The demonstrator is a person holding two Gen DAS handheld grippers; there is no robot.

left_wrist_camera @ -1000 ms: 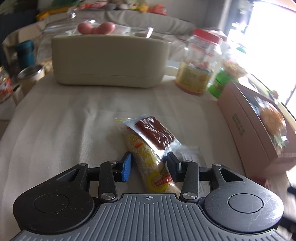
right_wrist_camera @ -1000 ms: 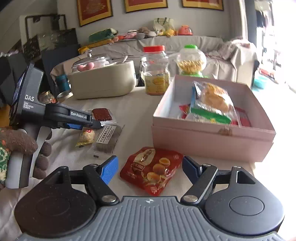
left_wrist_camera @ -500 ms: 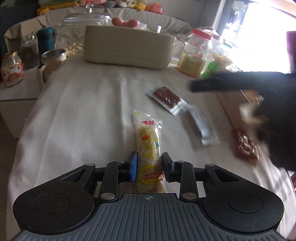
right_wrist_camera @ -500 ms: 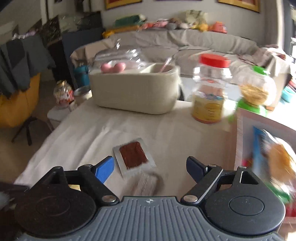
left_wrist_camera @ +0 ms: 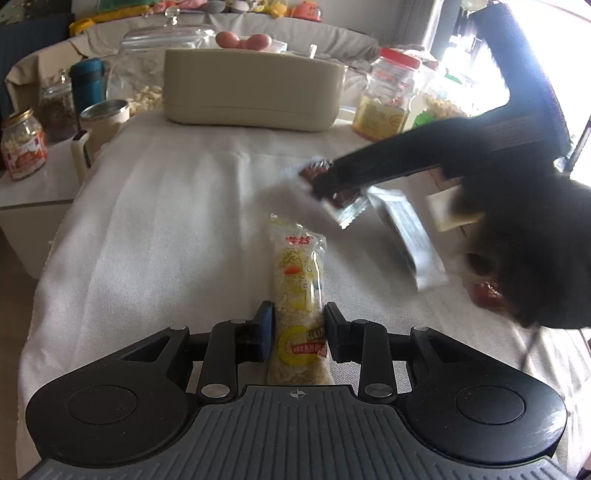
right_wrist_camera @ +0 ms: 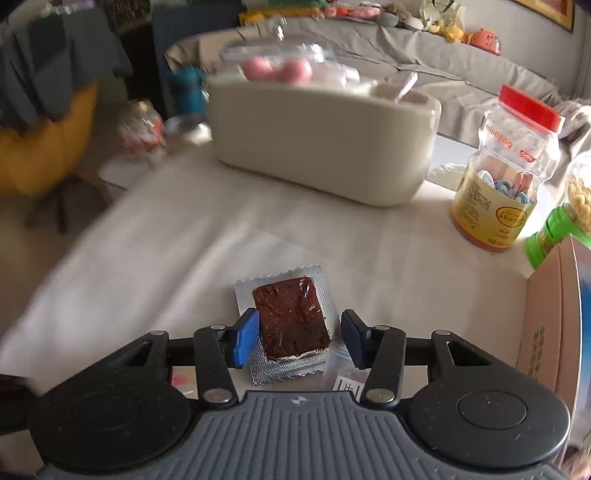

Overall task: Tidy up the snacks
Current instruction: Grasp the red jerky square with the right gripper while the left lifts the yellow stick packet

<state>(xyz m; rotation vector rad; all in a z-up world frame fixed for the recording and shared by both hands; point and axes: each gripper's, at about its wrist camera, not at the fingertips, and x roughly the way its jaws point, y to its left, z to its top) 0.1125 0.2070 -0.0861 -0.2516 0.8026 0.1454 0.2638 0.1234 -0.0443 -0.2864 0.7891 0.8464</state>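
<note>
Left hand-held gripper [left_wrist_camera: 298, 332] clamped on cereal bar [left_wrist_camera: 300, 295]; right hand-held gripper [right_wrist_camera: 295, 341] apart round brown snack [right_wrist_camera: 290, 319]: close squarely, lift w/o dragging.

Grey sofa [right_wrist_camera: 424, 59] across the back, 12 to 2 o'clock, soft toys [right_wrist_camera: 476, 35] along its top. Picture frame [right_wrist_camera: 550, 13] on the wall at 1 o'clock. Yellow chair [right_wrist_camera: 40, 147] at 9 o'clock. Strong daylight from a window [left_wrist_camera: 461, 70] at 2 o'clock, left view.
</note>
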